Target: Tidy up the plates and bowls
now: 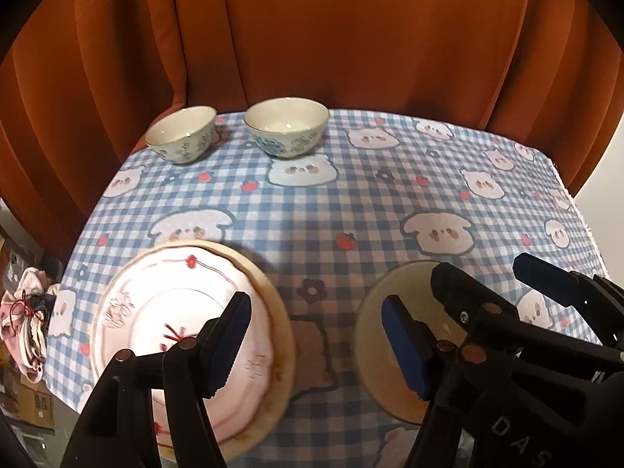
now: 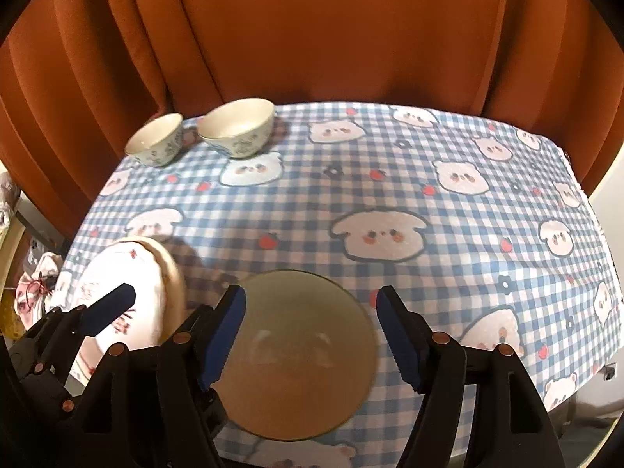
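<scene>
A white plate with red markings [image 1: 175, 312] lies on a tan plate [image 1: 279, 323] at the near left of the checked tablecloth [image 1: 351, 202]. To its right lies a clear glass plate [image 1: 378, 312]. My left gripper [image 1: 318, 345] hangs open above the cloth between them, its left finger over the white plate. My right gripper [image 2: 312, 337] is open above the glass plate [image 2: 304, 370], with nothing between its pads. It also shows in the left wrist view as the right gripper [image 1: 503, 284]. Two patterned bowls, a small bowl [image 1: 181, 134] and a larger bowl [image 1: 286, 126], stand upright at the far left.
An orange curtain [image 1: 351, 39] hangs close behind the table. The table's right edge [image 2: 585, 202] and left edge drop off. A pink cloth bundle [image 1: 23, 312] and a cardboard box [image 1: 35, 401] lie beyond the left edge.
</scene>
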Tool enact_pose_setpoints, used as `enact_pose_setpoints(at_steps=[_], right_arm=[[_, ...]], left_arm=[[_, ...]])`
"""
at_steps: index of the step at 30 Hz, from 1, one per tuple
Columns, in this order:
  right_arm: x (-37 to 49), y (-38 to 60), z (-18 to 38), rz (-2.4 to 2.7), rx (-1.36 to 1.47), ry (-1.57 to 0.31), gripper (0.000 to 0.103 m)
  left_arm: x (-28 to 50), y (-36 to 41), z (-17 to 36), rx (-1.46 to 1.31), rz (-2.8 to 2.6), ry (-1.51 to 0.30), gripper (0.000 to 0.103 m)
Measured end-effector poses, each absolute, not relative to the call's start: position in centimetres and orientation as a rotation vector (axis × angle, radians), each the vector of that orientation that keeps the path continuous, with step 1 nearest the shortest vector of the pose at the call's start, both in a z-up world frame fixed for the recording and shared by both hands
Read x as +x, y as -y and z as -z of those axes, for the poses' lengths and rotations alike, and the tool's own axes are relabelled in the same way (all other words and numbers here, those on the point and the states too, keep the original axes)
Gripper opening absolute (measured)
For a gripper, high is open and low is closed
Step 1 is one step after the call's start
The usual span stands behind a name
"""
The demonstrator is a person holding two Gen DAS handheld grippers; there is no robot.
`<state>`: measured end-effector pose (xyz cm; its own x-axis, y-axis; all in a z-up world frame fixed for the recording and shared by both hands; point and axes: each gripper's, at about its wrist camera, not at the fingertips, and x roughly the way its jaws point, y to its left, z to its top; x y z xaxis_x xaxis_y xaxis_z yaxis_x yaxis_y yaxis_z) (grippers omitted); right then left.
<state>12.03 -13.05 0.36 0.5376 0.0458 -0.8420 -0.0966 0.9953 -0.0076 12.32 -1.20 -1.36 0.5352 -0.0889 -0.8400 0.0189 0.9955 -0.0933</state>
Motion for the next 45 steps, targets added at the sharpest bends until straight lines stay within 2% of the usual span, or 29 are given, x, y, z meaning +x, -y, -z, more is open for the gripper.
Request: enact_pose_setpoints(at_steps=[16, 29, 34, 40, 45], right_arm=[[14.8, 4.2, -1.2, -0.061, -0.071, -0.987, 0.075], [20.6, 1.2, -2.3, -0.024, -0.060, -0.949, 0.075], [24.7, 1.7, -1.8, -0.035, -0.051, -0.938, 0.075], [30.9, 3.1, -0.8, -0.055, -0.016, -0.947, 0.075], [35.3, 3.6, 0.7, -0.086, -0.002, -0.955, 0.068]], left_arm=[[16.4, -7.3, 0.1, -0.080, 0.050, -0.994, 0.072], [23.3, -9.2, -0.6, -0.064, 0.027, -0.961, 0.071], [27.6, -8.1, 0.4, -0.077, 0.009, -0.965, 0.061], [33.2, -7.0, 1.2, -0.067, -0.053, -0.962, 0.057], [36.7, -6.9, 3.0, -0.087, -0.087, -0.980, 0.056]])
